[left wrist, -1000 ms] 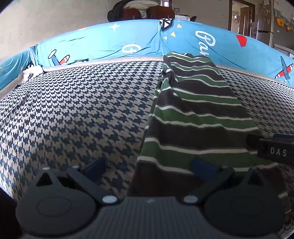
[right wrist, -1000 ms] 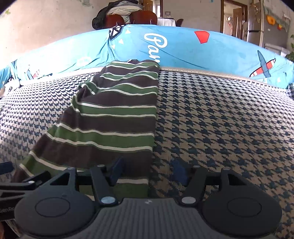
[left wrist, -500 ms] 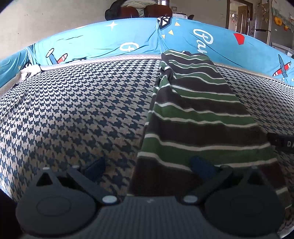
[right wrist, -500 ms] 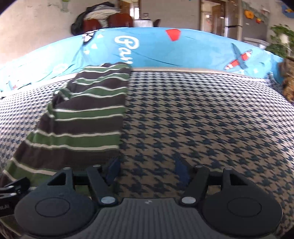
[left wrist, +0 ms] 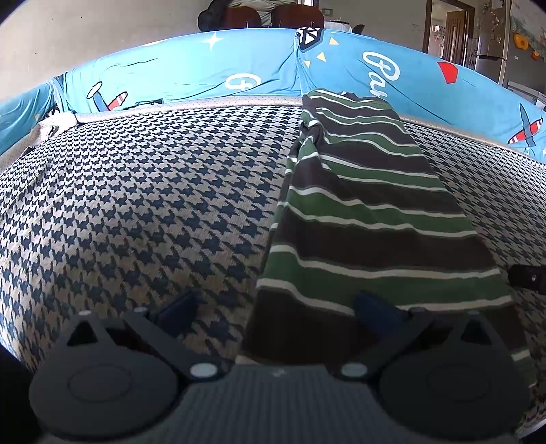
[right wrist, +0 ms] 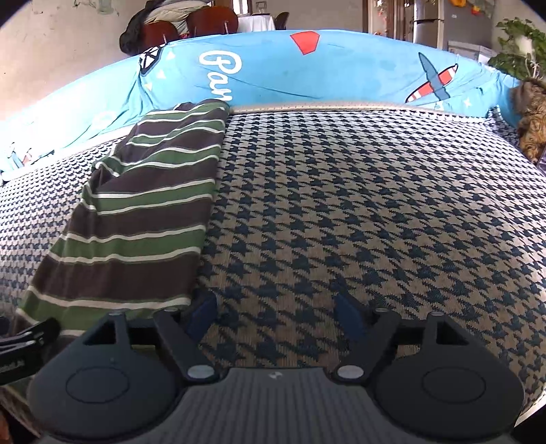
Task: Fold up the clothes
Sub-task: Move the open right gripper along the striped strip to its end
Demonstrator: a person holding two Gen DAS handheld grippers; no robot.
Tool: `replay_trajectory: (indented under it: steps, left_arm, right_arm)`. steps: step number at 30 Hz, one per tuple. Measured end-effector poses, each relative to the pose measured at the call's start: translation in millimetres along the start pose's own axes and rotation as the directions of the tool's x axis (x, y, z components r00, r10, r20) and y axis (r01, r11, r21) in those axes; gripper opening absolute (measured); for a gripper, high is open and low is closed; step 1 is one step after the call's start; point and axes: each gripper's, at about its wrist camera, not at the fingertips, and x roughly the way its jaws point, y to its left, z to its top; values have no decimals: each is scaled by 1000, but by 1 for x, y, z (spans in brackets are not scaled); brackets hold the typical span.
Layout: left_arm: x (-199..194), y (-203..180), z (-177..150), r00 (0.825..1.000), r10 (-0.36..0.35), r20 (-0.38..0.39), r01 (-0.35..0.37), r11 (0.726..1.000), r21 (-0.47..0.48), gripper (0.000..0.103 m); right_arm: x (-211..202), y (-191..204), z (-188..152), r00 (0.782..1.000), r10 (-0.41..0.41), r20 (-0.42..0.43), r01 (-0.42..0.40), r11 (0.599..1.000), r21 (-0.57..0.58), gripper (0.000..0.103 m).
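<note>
A shirt striped in green, brown and white (left wrist: 368, 211) lies folded into a long narrow strip on the houndstooth sofa cover (left wrist: 136, 205), running from the front edge to the backrest. My left gripper (left wrist: 274, 309) is open and straddles the strip's near left edge: one finger is over the cover, the other over the cloth. In the right wrist view the shirt (right wrist: 146, 205) lies to the left. My right gripper (right wrist: 275, 316) is over bare cover (right wrist: 375, 205) just right of the strip's edge. Its jaws are opening, and only cover lies between them.
Blue cushions printed with planes (right wrist: 341, 75) wall the back of the seat. A brown furry thing (right wrist: 532, 129) sits at the far right end, with a plant (right wrist: 518, 47) behind it. Chairs heaped with clothes (right wrist: 184, 24) stand behind the sofa.
My right gripper slid to the right, off the shirt's near right corner onto bare cover, and its jaws spread wider. The left gripper stayed where it was.
</note>
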Motion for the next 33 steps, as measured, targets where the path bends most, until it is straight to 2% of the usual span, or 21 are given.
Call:
replay_trajectory:
  steps: [4, 9, 13, 15, 20, 24, 27, 33]
  left_arm:
    - [-1, -1, 1, 1000, 6, 0, -6, 1000, -10, 103]
    - [-4, -6, 2, 999, 33, 35, -34, 999, 9, 103]
    - [-5, -8, 3, 998, 33, 52, -34, 999, 10, 103]
    - [-4, -8, 4, 998, 24, 51, -25, 1000, 2, 103]
    - [0, -7, 2, 999, 19, 29, -18, 1000, -12, 103]
    - [-1, -7, 1, 999, 20, 24, -20, 1000, -13, 103]
    - [-1, -6, 1, 1000, 22, 20, -22, 1000, -18, 103]
    - [-2, -2, 1, 1000, 29, 7, -29, 999, -28, 103]
  right_arm:
    - [-3, -2, 10, 998, 69, -1, -69, 998, 3, 77]
    - [7, 9, 26, 994, 109, -6, -109, 986, -130, 76]
    - [18, 16, 41, 979, 201, -27, -203, 968, -148, 76]
    - [23, 23, 47, 976, 219, -16, -218, 958, -188, 76]
    - [39, 41, 49, 979, 205, 12, -193, 941, -277, 77]
    - [56, 43, 46, 983, 183, -29, -184, 950, -253, 78]
    - [60, 38, 47, 988, 152, -11, -149, 954, -259, 81]
    - [65, 20, 56, 991, 125, -43, -131, 967, -219, 85]
